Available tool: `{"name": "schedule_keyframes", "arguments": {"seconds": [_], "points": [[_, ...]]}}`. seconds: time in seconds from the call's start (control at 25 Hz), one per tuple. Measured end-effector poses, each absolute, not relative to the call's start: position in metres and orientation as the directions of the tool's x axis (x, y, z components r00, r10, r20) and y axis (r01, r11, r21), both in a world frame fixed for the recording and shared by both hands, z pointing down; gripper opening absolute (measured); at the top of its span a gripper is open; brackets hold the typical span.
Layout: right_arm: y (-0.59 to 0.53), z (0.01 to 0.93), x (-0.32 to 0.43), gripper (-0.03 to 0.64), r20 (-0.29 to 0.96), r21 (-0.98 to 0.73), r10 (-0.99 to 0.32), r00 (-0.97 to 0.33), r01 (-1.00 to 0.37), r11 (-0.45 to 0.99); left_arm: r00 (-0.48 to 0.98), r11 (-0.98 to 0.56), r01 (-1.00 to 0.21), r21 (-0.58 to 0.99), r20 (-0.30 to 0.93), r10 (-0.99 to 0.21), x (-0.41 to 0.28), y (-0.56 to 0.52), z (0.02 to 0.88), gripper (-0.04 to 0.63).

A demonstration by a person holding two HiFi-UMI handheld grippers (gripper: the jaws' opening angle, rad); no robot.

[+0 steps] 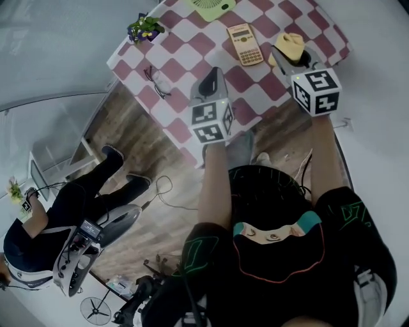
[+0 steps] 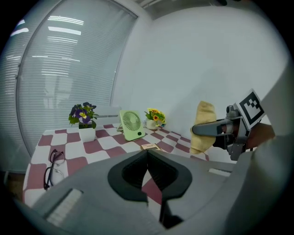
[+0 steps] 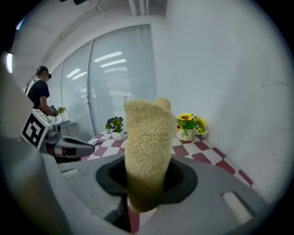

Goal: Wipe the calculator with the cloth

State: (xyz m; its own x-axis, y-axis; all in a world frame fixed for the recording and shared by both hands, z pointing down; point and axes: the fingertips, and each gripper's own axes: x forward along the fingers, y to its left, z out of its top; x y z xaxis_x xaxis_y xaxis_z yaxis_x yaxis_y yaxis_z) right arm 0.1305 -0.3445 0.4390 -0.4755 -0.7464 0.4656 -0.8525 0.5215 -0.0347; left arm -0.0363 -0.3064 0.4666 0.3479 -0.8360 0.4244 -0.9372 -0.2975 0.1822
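Our right gripper (image 3: 146, 181) is clamped on the yellow cloth (image 3: 149, 137), which stands up out of its jaws in a thick fold. Our left gripper (image 2: 148, 170) has its jaws together with nothing in them. In the head view the cloth hovers over the checked worktop (image 1: 185, 64). The calculator (image 1: 245, 44) lies face up just at the cloth's 9 o'clock, between 1 and 2 o'clock from the left gripper. To wipe well, we judge we should tip the right gripper down so the fold lies flat on the keys. Then we press lightly, perhaps steadying the calculator's near end with the left gripper, so it does not slide toward the green fan (image 1: 213, 6) at its 11 o'clock.
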Motion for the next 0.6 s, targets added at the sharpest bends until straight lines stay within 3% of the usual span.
{"name": "schedule_keyframes", "arguments": {"seconds": [0.28,0.6], "points": [[-0.386,0.463,0.115,0.130,0.572,0.081,-0.692,-0.440,-0.809,0.582,0.371,-0.289,-0.925,0.245,0.431,-0.822,-0.049,-0.340,0.484,0.009],[-0.413,0.497,0.083,0.133,0.727,0.203,-0.538,-0.427,-0.614,0.762,0.379,-0.267,-0.917,0.296,0.438,-0.815,-0.058,-0.356,0.499,0.009]]}}
